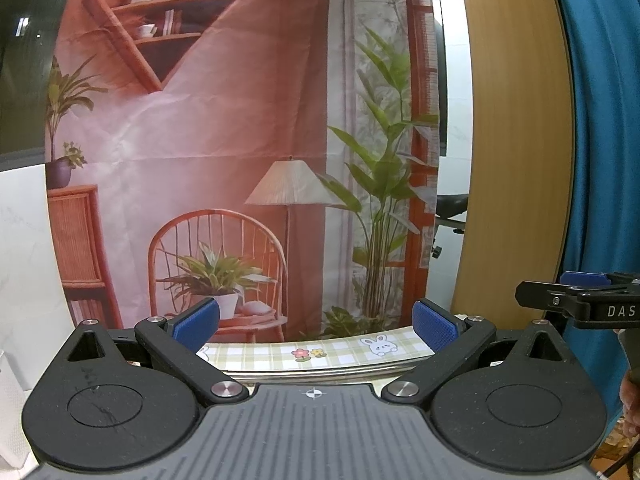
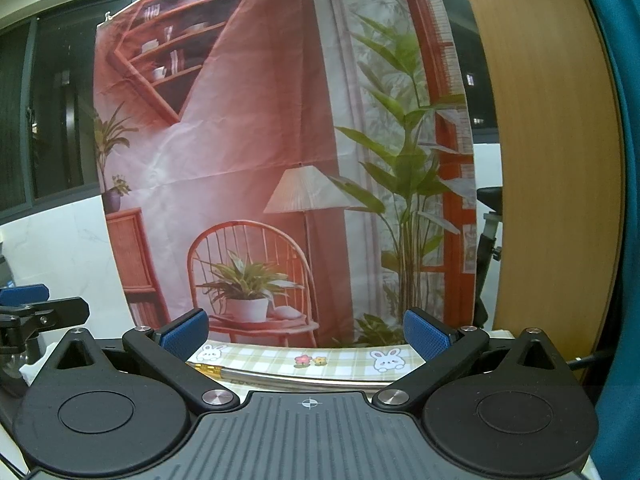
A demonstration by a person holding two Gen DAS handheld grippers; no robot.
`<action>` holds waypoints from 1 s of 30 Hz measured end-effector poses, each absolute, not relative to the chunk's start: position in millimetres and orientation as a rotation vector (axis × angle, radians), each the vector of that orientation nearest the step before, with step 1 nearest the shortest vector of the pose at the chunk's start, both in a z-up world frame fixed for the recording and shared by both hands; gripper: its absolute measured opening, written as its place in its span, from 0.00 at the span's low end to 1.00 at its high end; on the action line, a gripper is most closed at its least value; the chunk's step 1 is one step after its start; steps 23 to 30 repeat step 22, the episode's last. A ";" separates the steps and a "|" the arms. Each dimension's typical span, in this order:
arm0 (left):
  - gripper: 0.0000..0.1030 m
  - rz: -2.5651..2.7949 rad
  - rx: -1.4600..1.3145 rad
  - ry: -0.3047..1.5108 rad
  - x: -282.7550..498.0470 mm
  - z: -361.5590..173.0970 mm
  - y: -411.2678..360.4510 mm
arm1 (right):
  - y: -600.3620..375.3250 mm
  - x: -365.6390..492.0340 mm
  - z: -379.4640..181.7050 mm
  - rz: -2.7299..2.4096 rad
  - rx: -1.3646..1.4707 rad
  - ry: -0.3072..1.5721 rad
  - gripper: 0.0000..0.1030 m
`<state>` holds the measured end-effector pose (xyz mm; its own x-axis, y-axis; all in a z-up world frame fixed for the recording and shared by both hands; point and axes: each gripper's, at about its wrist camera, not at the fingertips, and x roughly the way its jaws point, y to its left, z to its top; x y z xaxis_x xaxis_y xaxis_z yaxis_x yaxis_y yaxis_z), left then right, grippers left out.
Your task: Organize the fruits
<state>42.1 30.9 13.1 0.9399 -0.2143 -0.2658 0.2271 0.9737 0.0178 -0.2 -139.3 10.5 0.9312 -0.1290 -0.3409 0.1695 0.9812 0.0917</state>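
No fruit shows in either view. My left gripper [image 1: 316, 326] is open, its blue pads [image 1: 196, 326] wide apart with nothing between them, and it points level at a printed backdrop. My right gripper [image 2: 306, 334] is open too and holds nothing. Each gripper shows at the edge of the other's view: the right gripper [image 1: 580, 300] at the far right, the left gripper [image 2: 32, 304] at the far left. Below both lies only the far strip of a checked tablecloth [image 1: 340, 350] with rabbit and flower prints.
A backdrop [image 1: 248, 152] printed with a chair, lamp and plants hangs behind the table. A metal rim [image 2: 288, 378] crosses the tablecloth [image 2: 344, 358] just ahead of the right gripper. A wooden panel [image 1: 516, 140] and teal cloth [image 1: 600, 120] stand to the right.
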 end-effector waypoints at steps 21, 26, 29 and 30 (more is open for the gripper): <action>1.00 -0.232 0.042 0.266 41.3 10.8 32.2 | -140.1 0.5 11.5 -0.154 0.118 0.340 1.00; 1.00 -0.231 0.040 0.267 41.7 10.7 32.5 | -140.1 0.5 11.5 -0.155 0.118 0.341 1.00; 1.00 -0.231 0.040 0.267 41.7 10.7 32.5 | -140.1 0.5 11.5 -0.155 0.118 0.341 1.00; 1.00 -0.231 0.040 0.267 41.7 10.7 32.5 | -140.1 0.5 11.5 -0.155 0.118 0.341 1.00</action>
